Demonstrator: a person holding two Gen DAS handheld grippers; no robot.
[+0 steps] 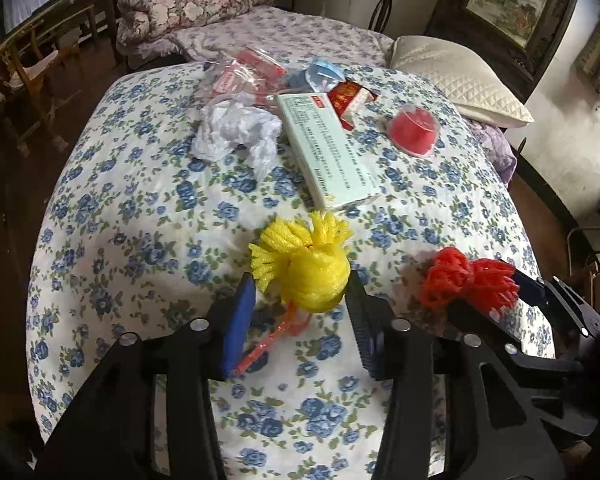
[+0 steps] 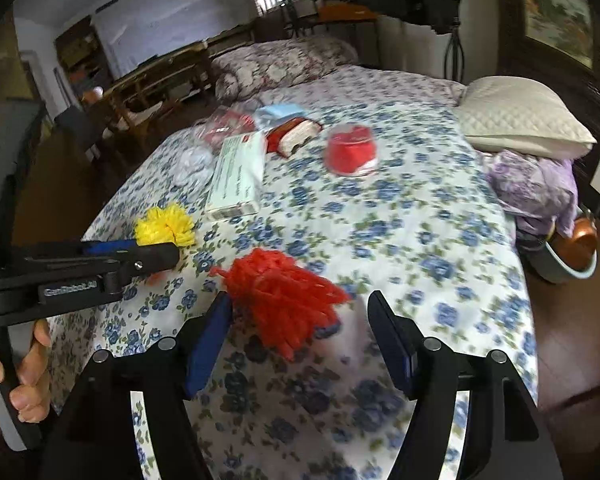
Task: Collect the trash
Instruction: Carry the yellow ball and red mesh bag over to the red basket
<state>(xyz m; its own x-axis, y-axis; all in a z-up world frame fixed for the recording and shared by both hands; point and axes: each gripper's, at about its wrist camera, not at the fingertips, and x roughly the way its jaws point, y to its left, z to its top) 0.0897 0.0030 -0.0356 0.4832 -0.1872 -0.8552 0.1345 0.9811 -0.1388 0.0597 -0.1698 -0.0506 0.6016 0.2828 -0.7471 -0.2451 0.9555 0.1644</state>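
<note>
Yellow foam-net bundle [image 1: 304, 268] sits between the half-open left gripper [image 1: 300, 312], red foam-net bundle [image 2: 288, 296] lies loose between the wide-open right gripper [image 2: 300, 340], so neither is gripped and everything, white carton [image 1: 328, 152] included, remains uncollected on the flowered bed [image 1: 140, 208].

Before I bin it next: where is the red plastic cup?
The red plastic cup sits on the floral bedspread, right of the long white box, near the cream pillow.

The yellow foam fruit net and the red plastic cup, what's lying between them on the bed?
In the left wrist view, the long white printed carton lies between the yellow foam fruit net and the red plastic cup, on the floral bedspread.
</note>
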